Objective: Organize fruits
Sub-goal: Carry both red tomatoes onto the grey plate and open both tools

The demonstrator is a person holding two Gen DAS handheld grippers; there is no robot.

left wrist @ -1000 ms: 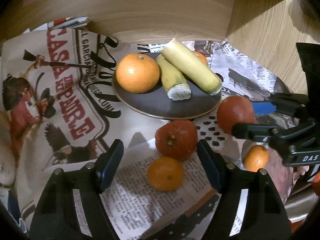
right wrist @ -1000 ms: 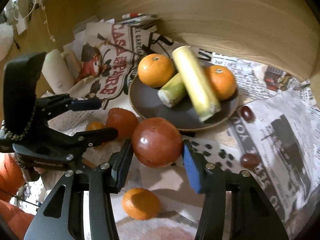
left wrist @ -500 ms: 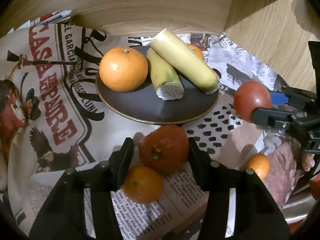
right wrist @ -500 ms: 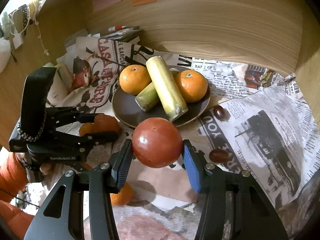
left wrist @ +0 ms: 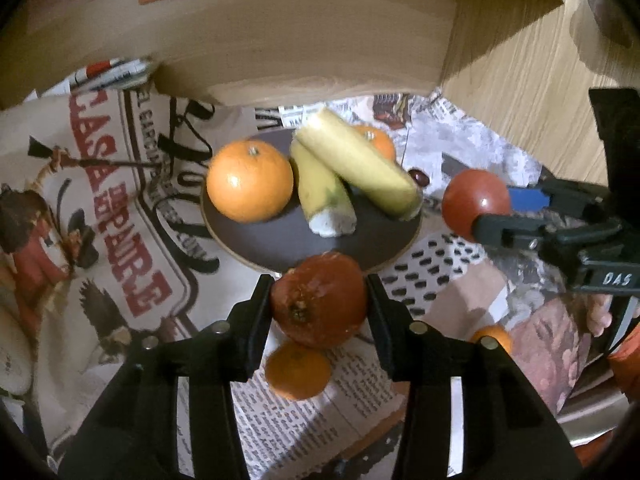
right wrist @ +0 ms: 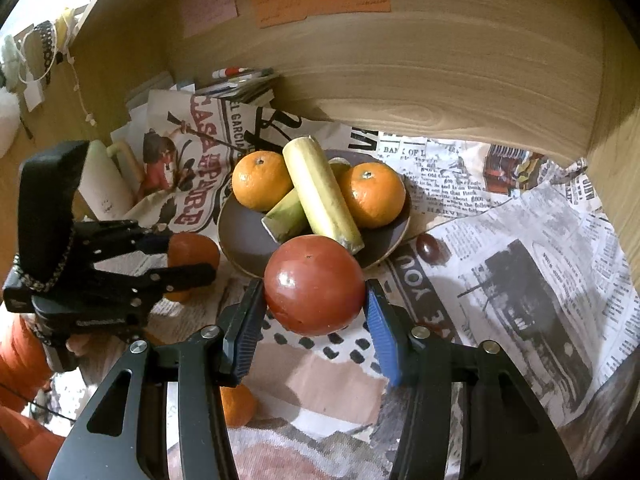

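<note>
— Two grips at once? How do the jaws stand?

— Both clamp fruit. The left gripper (left wrist: 319, 300) is closing on a rough reddish fruit (left wrist: 319, 299), pads touching both its sides. The right gripper (right wrist: 315, 305) holds a smooth red tomato (right wrist: 314, 285) firmly between a black pad and a blue one.

— What lies ahead of them?

— Just beyond each held fruit sits the dark plate (right wrist: 240, 240), carrying two oranges and two pale yellow stalk pieces. Bare plate surface shows at its near edge. Behind it a wooden wall (right wrist: 440, 80) closes the far side.

— Anything one camera catches alone?

— The left view shows a small orange (left wrist: 298, 370) under its jaws on the newspaper (left wrist: 288, 432), and "DAS" on the other gripper's body. The right view alone shows the second orange (right wrist: 374, 194) in full, a dark grape-like fruit (right wrist: 430, 248) right of the plate, sticky notes on the wall with unreadable writing, and "BANK OF" in the newsprint.

— Other print?

— "CASA" in red, left of the plate.
</note>
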